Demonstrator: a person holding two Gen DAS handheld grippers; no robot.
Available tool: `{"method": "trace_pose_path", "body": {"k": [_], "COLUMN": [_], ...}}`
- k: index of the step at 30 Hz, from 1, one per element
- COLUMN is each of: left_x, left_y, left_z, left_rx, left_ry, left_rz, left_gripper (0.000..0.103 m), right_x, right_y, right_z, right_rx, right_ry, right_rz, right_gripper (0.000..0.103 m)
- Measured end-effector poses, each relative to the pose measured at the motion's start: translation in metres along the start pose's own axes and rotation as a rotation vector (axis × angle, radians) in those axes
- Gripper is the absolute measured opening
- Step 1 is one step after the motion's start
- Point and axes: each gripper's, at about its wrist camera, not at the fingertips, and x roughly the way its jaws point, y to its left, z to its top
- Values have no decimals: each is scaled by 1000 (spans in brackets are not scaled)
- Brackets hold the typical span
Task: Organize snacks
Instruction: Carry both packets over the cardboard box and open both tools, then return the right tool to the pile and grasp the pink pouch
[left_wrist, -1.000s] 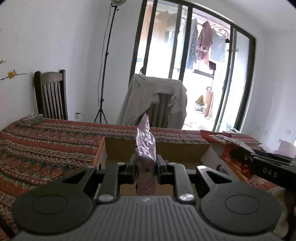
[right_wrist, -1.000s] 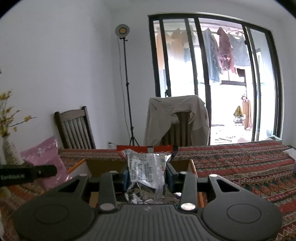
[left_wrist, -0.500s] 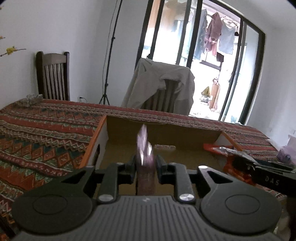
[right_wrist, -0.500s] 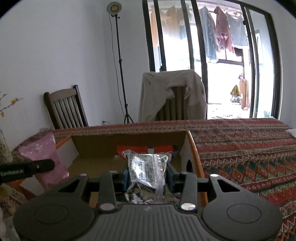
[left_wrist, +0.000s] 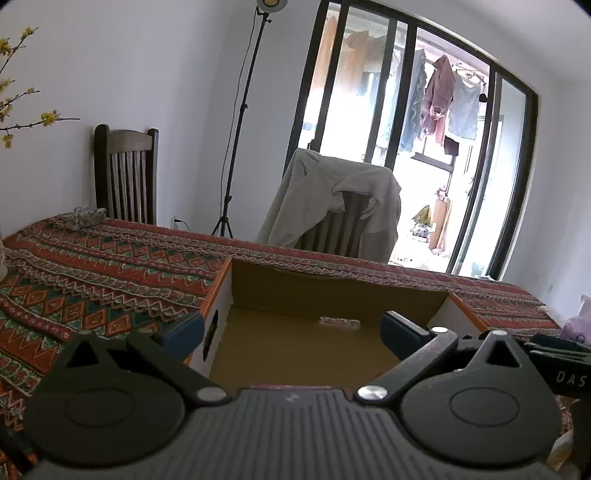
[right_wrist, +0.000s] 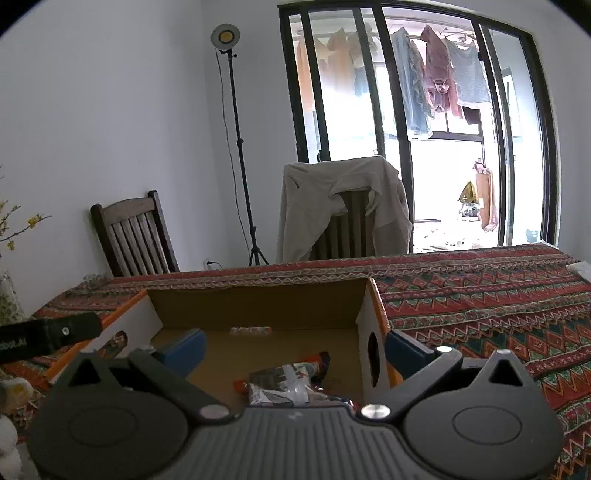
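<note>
Fingers of both my grippers are spreading wide, nothing between them (snack packets lie below in the cardboard box).

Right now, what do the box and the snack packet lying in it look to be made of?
The box: plain corrugated cardboard by its look, matte brown inside, with printed white and orange outer walls. The snack packet: thin glossy plastic film, probably, since it is crinkled and catches the light, with a clear patch. Both claws are opening, nothing between them.

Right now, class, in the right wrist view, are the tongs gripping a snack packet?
No: the right tongs are opening with nothing between them, above the packet in the box.
</note>
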Motion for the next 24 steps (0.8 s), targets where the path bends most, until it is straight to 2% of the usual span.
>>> {"method": "trace_pose_path", "body": {"k": [9,16,24], "left_x": [-13,-41,-75], "left_y": [-9,-13,-8], "left_z": [9,16,11], "left_rx": [1,9,5], "left_ry": [-9,-31,-37], "left_rz": [-9,-10,-10], "left_gripper": [103,103,103], "right_x": [-16,-43,-72], "right_y": [6,14,26], "right_z": [12,22,14], "right_rx": [-41,-68,-81], "right_ry": [-33,-64,-55], "right_rz": [-7,-21,-22], "right_gripper": [103,103,103]}}
